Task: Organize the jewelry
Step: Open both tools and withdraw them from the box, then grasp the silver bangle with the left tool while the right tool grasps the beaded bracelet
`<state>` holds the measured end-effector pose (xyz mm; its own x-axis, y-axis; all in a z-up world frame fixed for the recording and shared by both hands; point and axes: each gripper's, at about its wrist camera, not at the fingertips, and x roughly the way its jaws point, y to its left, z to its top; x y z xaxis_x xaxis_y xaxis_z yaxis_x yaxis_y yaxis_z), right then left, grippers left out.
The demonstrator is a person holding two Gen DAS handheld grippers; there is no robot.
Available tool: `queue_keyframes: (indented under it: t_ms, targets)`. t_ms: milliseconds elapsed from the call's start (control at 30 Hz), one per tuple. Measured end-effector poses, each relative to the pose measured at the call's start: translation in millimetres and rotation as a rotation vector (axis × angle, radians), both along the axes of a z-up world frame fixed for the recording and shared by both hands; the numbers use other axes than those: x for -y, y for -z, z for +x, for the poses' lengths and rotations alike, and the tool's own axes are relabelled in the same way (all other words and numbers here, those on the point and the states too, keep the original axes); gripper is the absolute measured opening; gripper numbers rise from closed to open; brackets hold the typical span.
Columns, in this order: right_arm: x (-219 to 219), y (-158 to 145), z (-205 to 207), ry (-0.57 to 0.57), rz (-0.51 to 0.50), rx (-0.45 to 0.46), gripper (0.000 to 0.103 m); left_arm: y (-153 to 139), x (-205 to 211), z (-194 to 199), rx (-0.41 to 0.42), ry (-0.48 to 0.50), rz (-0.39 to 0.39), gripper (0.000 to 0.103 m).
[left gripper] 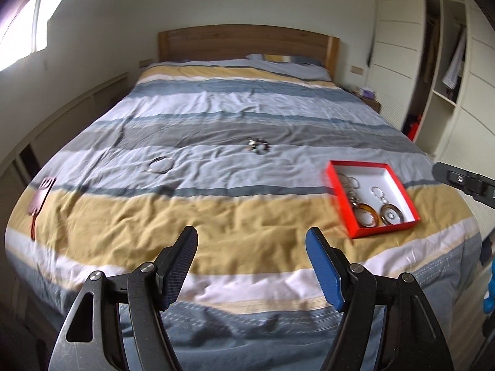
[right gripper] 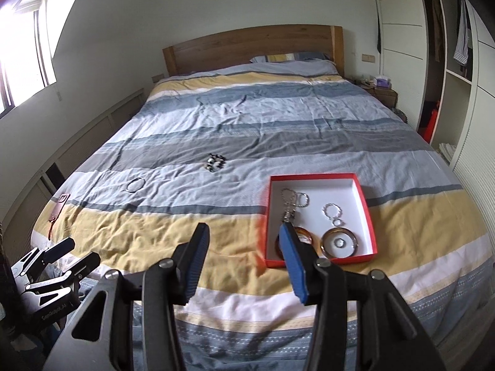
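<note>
A red box (left gripper: 342, 198) (right gripper: 368, 207) with a white inside lies on the striped bed cover near the foot of the bed, to the right. In it lie two bangles (right gripper: 339, 242), chains and rings. Farther up the bed lie a thin silver bangle (left gripper: 161, 165) (right gripper: 135, 184) and a dark beaded bracelet (left gripper: 256, 146) (right gripper: 214, 162). My left gripper (left gripper: 251, 249) hangs open over the yellow stripe with nothing between its fingers. My right gripper (right gripper: 244, 244) is open and empty too, its right finger in front of the box's near left corner. The left gripper (right gripper: 74, 252) also shows at the lower left of the right wrist view.
A pink phone (left gripper: 41, 196) (right gripper: 59, 205) lies at the bed's left edge. A wooden headboard (left gripper: 247, 41) stands at the far end. An open wardrobe (right gripper: 448, 92) and a bedside table (right gripper: 383, 91) are on the right. A window (right gripper: 21, 49) is on the left.
</note>
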<state>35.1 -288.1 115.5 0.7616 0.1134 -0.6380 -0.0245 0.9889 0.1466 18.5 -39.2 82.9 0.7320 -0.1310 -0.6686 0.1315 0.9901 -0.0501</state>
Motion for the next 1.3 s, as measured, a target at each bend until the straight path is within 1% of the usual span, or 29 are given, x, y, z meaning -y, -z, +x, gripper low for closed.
queue_keyframes:
  t_ms: [33, 67, 167, 267, 333, 433, 567, 700, 767, 900, 1067, 1200, 1300]
  targets:
    - [-3.9, -1.3, 0.7, -0.008, 0.0, 0.004, 0.052, 1.0, -4.2, 0.4, -0.003, -0.011, -0.005, 0.071]
    - [-5.8, -1.6, 1.9, -0.011, 0.001, 0.007, 0.053, 3.3, -11.7, 2.0, -0.011, -0.031, -0.012, 0.071]
    - [-12.5, -1.0, 8.3, -0.026, 0.01, 0.015, 0.054, 9.5, -26.5, 9.5, -0.02, -0.073, -0.015, 0.071]
    - [-16.9, 8.2, 21.7, -0.037, 0.024, 0.01, 0.054, 18.9, -36.5, 20.2, -0.034, -0.102, -0.011, 0.071]
    - [-18.5, 16.0, 30.9, -0.035, 0.031, 0.007, 0.054, 28.1, -40.0, 30.4, -0.04, -0.12, 0.009, 0.071]
    - [-20.7, 31.2, 55.7, -0.012, 0.04, -0.012, 0.054, 40.3, -47.9, 45.3, -0.055, -0.137, 0.022, 0.071]
    - [-26.7, 51.7, 93.1, -0.004, 0.07, -0.034, 0.055, 62.3, -67.5, 73.1, -0.096, -0.183, 0.044, 0.071]
    - [-40.2, 76.1, 140.5, -0.026, 0.072, -0.073, 0.056, 79.3, -94.0, 105.4, -0.125, -0.244, 0.029, 0.071]
    - [-46.0, 85.8, 161.6, -0.042, 0.074, -0.091, 0.057, 86.8, -107.5, 124.7, -0.136, -0.272, 0.015, 0.071]
    - [-61.4, 109.2, 219.1, -0.073, 0.063, -0.136, 0.059, 99.7, -133.9, 168.1, -0.159, -0.304, -0.025, 0.071]
    - [-73.7, 133.7, 278.6, -0.086, 0.062, -0.17, 0.06, 111.9, -165.2, 229.4, -0.163, -0.328, -0.083, 0.071]
    - [-85.9, 155.0, 323.6, -0.102, 0.052, -0.199, 0.06, 122.3, -185.0, 270.8, -0.155, -0.348, -0.099, 0.071]
    - [-92.7, 169.6, 348.8, -0.111, 0.046, -0.216, 0.06, 133.2, -198.3, 296.7, -0.162, -0.374, -0.11, 0.071]
